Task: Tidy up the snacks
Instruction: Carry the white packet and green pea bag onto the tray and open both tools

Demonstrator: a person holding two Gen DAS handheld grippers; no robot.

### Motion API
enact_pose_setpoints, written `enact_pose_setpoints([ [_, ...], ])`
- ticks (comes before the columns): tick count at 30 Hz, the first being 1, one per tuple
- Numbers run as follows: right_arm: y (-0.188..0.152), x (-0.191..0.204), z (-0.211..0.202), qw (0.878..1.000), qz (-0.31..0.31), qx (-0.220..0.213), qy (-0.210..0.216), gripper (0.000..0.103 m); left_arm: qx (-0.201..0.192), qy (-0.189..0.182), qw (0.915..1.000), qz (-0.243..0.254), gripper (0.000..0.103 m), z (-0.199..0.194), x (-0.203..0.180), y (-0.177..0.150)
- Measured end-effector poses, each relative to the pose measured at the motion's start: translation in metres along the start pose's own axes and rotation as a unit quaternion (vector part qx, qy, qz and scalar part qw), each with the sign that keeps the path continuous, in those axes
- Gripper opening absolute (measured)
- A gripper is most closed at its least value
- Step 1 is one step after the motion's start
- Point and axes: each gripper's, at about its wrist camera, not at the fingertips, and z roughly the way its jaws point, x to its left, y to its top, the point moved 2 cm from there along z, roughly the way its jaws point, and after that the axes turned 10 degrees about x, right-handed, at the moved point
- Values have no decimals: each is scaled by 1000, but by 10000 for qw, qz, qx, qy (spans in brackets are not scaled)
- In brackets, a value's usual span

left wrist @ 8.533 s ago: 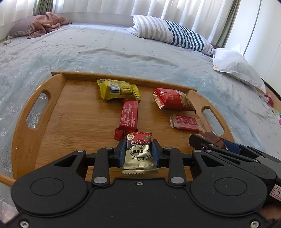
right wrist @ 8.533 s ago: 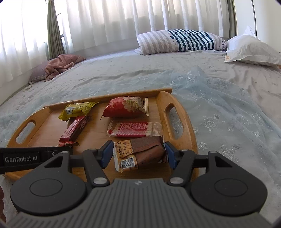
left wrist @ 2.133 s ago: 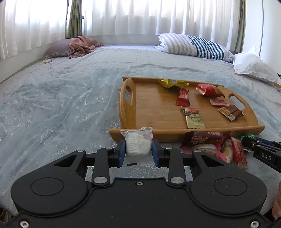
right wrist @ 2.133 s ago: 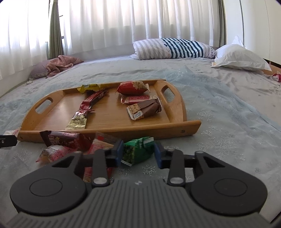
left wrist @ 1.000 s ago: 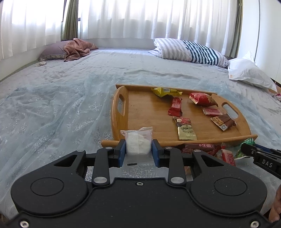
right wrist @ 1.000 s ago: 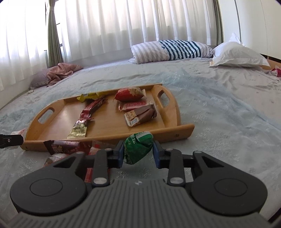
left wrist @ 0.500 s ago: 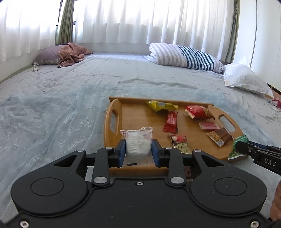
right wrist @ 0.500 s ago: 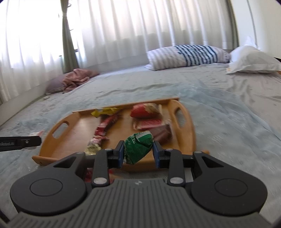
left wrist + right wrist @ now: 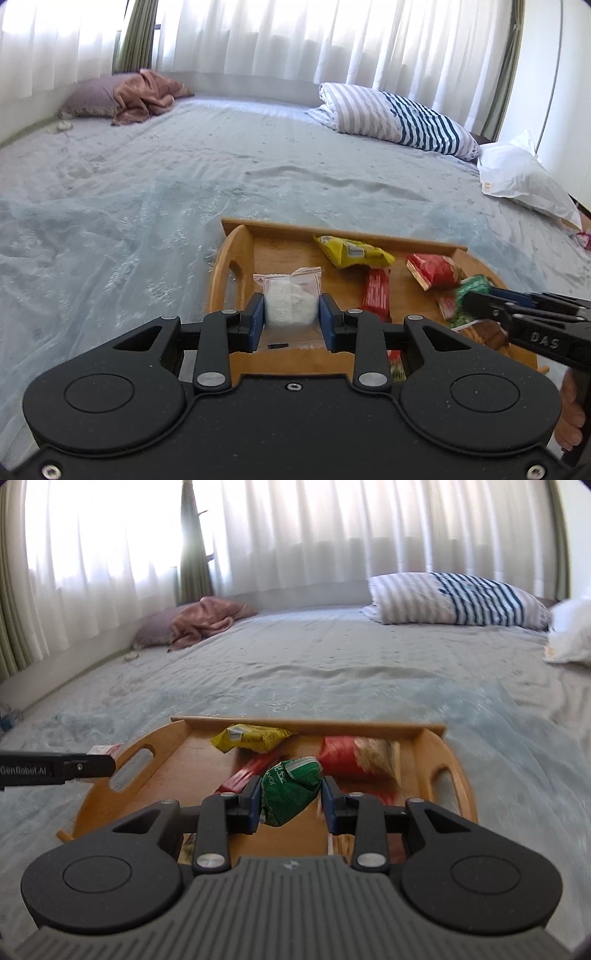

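The wooden tray (image 9: 236,258) lies on the bed (image 9: 147,192) just ahead of and below both grippers, and the step in hand looks like carrying two more snacks over it to set them down. To do this well, each gripper should find a bare patch of wood before letting go. Ahead of the left gripper (image 9: 291,321) the near left part of the tray is bare, so lower there, let the packet touch the wood, then part the jaws. The right gripper (image 9: 290,801) has wrappers crowded ahead of it, so it would do better to come down on the bare wood to its left, short of the red bar (image 9: 247,775), and not on top of the others. Keep the two grippers apart as they descend, since the right one shows just to the right of the left.

The left gripper pinches a clear bag with white contents (image 9: 290,299), its zip top standing up above the fingers; it looks soft and may sag on release. The right gripper pinches a green packet (image 9: 291,790), crumpled and tilted, with white lettering. Farther ahead of both lie a red pouch (image 9: 434,271) to the right and a yellow packet (image 9: 351,253) by the tray's far wall.
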Motion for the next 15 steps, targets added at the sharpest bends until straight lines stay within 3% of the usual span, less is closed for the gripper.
enact_pose_setpoints([
  [10,46,-8,55,9987,-324,364,155,37,155,-45,9999,-12,30,54,0,47],
  [15,60,-7,79,9974,-532,482,31,37,288,81,9995,21,30,81,0,59],
])
